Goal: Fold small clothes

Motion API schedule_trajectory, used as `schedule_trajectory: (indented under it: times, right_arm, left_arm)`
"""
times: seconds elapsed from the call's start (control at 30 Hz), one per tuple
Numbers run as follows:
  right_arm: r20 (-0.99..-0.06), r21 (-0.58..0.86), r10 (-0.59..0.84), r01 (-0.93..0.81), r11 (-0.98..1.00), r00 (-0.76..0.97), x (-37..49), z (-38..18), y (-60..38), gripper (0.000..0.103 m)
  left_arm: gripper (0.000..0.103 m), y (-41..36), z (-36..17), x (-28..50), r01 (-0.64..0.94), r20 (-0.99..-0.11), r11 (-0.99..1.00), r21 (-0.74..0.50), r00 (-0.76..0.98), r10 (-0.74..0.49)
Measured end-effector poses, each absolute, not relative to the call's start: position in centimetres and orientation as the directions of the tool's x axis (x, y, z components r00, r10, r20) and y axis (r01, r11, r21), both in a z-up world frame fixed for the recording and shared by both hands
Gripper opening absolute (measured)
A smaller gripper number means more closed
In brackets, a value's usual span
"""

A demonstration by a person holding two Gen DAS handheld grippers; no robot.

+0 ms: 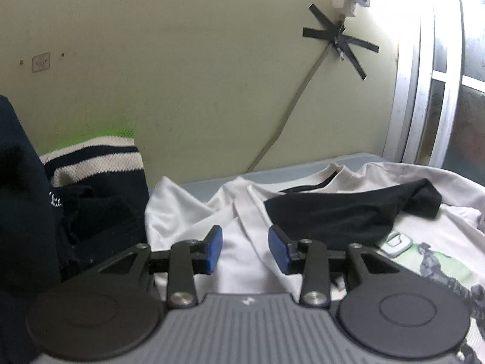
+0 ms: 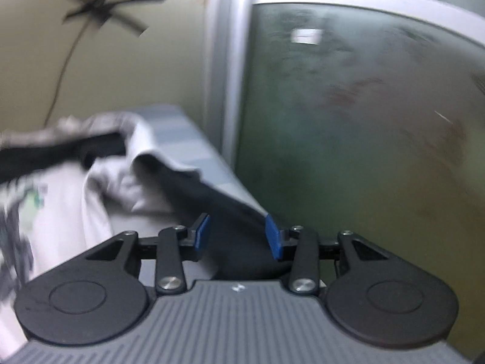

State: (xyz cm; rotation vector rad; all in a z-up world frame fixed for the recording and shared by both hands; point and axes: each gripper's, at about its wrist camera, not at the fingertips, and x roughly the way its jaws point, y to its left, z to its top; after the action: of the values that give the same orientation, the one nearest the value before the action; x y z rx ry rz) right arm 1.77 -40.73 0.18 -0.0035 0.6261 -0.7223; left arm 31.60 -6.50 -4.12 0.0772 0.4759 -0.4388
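Two grippers, one per view, both with blue pads apart and nothing between them. Left gripper (image 1: 245,250) sits low centre, hovering over the white tee (image 1: 236,254). Right gripper (image 2: 237,236) is low centre in its view, over dark fabric at the table (image 2: 194,148) edge; that view is motion-blurred.

Clothes count in the left view: one white tee with a grey-green print at lower right, one black garment (image 1: 342,215) lying on top of it right of centre, and a navy/cream striped pile (image 1: 97,176) at left. A dark cloth mass (image 1: 21,200) blocks the far left edge; can't tell what it is.

The tee is crumpled, not flat, collar toward the back, spread across the grey table from centre to right edge.

Behind: yellowish wall (image 1: 182,60), cable held by crossed black tape (image 1: 339,42) at upper right, window frame (image 1: 424,91) at far right.
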Motion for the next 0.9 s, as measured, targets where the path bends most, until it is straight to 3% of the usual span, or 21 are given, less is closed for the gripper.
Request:
schedule_trajectory:
  times: [0.07,0.13,0.17,0.2,0.33,0.43,0.6,0.83,0.9]
  right_arm:
    - [-0.536,-0.310,-0.626,0.557,0.770,0.567,3.2,-0.4,-40.5,0.053]
    - [-0.557,-0.411,-0.666,0.532,0.740,0.497,5.8,-1.4,-42.0,0.048]
    - [-0.575,-0.432,-0.678,0.535,0.727,0.458,6.5,-1.7,-43.1,0.015]
    - [-0.600,-0.430,-0.678,0.543,0.721,0.424,7.0,-1.8,-44.2,0.003]
    - [-0.644,-0.195,-0.562,0.599,0.777,0.519,6.8,3.5,-45.7,0.003]
    - [-0.616,0.031,-0.398,0.526,0.850,0.680,7.1,9.1,-44.2,0.003]
    - [-0.565,0.031,-0.282,0.361,0.932,0.776,11.7,14.4,-39.0,0.003]
    - [-0.509,0.234,-0.032,0.174,0.957,0.860,19.4,15.8,-34.4,0.005]
    - [-0.528,0.117,-0.054,0.136,0.984,0.847,21.0,15.5,-32.2,0.009]
  left_arm:
    - [0.040,-6.3,-4.2,31.8,0.418,-0.463,0.908,-0.044,0.796,-0.389]
    - [0.041,-5.9,-4.4,32.1,0.409,-0.471,0.911,-0.054,0.794,-0.384]
    - [0.041,-5.7,-4.5,32.3,0.404,-0.478,0.913,-0.061,0.791,-0.382]
    - [0.041,-5.5,-4.7,32.4,0.400,-0.485,0.914,-0.070,0.787,-0.382]
    - [0.041,-4.9,-4.9,33.1,0.394,-0.507,0.912,-0.111,0.767,-0.393]
    - [0.041,-4.7,-4.9,33.3,0.393,-0.512,0.911,-0.129,0.760,-0.400]
    - [0.041,-4.3,-4.8,33.3,0.378,-0.502,0.916,-0.130,0.772,-0.390]
    - [0.042,-3.0,-4.6,34.0,0.370,-0.501,0.905,-0.208,0.754,-0.424]
    - [0.043,-2.6,-4.6,34.2,0.366,-0.499,0.903,-0.226,0.752,-0.430]
